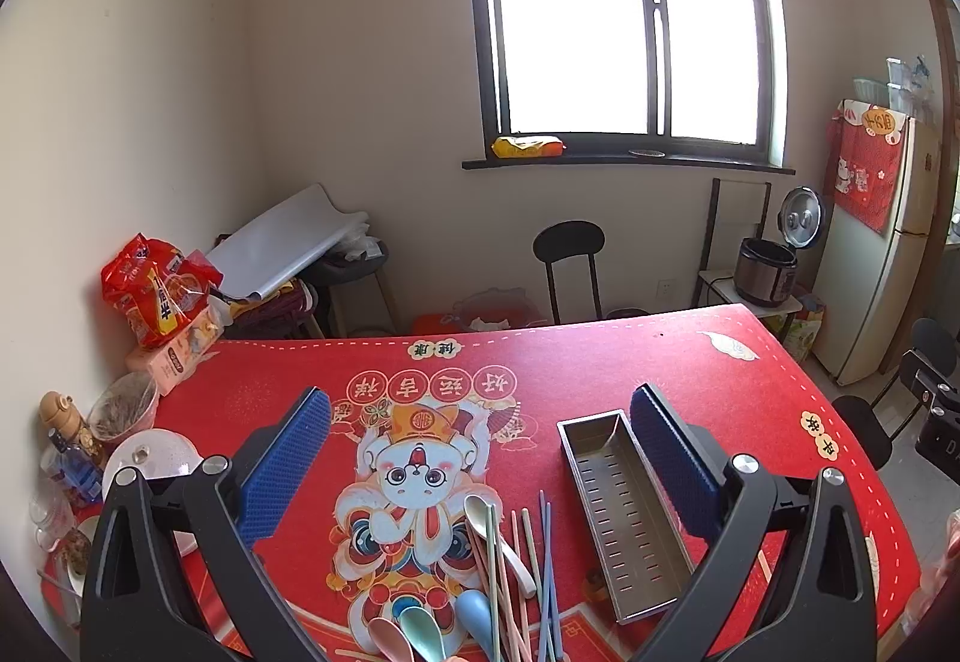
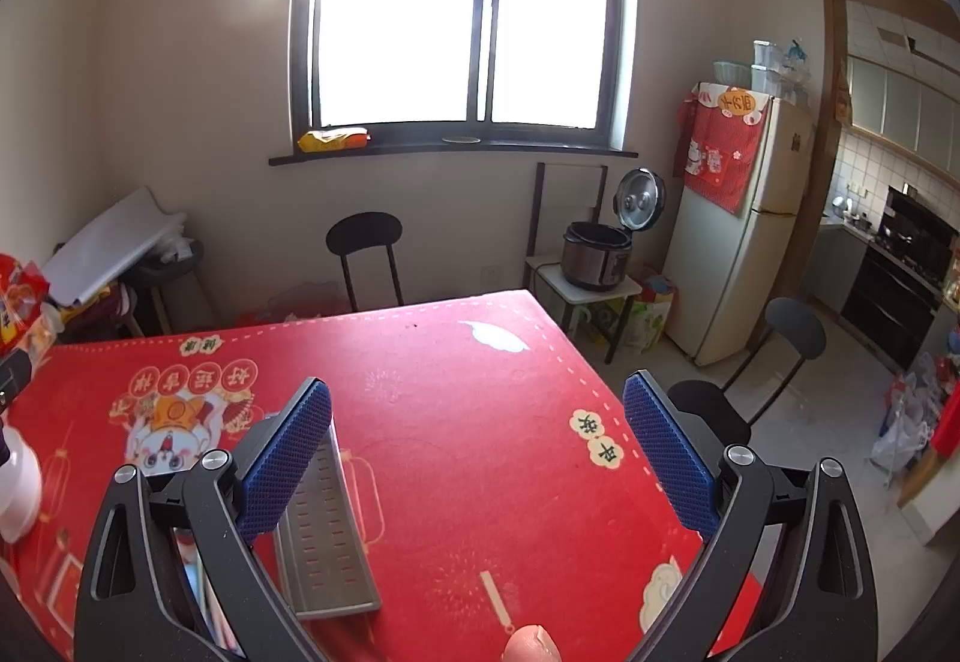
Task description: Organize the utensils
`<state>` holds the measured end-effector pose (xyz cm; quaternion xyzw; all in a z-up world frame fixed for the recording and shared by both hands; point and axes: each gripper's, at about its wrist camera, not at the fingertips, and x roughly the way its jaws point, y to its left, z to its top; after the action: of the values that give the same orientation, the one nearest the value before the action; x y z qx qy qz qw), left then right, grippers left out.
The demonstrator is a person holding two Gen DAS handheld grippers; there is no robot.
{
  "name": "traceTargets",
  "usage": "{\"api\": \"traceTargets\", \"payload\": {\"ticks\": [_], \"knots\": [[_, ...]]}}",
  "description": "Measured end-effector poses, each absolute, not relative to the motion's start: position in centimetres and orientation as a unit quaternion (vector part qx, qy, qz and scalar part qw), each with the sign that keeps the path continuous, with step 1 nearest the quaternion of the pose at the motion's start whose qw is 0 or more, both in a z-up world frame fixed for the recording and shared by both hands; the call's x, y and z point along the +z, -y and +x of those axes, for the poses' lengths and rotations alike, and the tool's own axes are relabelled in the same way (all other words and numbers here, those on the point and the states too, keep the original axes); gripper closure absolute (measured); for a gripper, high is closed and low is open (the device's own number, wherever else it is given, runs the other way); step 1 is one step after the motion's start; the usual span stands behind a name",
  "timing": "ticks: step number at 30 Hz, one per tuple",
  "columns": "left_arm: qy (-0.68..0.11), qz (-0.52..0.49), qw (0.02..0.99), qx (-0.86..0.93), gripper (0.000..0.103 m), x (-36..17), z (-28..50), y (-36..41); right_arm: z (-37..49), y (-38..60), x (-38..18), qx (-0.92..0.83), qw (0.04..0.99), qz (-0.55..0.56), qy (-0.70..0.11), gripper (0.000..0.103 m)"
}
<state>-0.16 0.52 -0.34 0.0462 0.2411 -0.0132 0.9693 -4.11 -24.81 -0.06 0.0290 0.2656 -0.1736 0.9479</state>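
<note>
Looking across the red printed table mat [image 1: 600,362], I see clutter along its left edge: a snack bag [image 1: 157,290], a lidded plastic bowl [image 1: 125,405] and a white pot lid [image 1: 153,459]. None of it blocks the work area. My perforated stainless steel utensil tray [image 1: 624,506], a long rectangular trough, lies flat with its long axis running away from me, just beside the left gripper's right pad. Left of the tray, the pastel chopsticks [image 1: 528,572] and ceramic spoons [image 1: 486,518] lie bundled, mostly pointing away. My left gripper [image 1: 480,410] and right gripper [image 2: 477,404] both stand spread wide, grasping nothing.
</note>
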Motion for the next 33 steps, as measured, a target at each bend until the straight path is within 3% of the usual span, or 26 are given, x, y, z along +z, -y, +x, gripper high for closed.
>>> {"api": "traceTargets", "payload": {"ticks": [33], "knots": [[-0.245,0.041,0.969,-0.016,0.005,-0.38,0.08,-0.13,-4.32,25.06,-0.01,-0.174,0.949,0.031,-0.262,0.008]]}}
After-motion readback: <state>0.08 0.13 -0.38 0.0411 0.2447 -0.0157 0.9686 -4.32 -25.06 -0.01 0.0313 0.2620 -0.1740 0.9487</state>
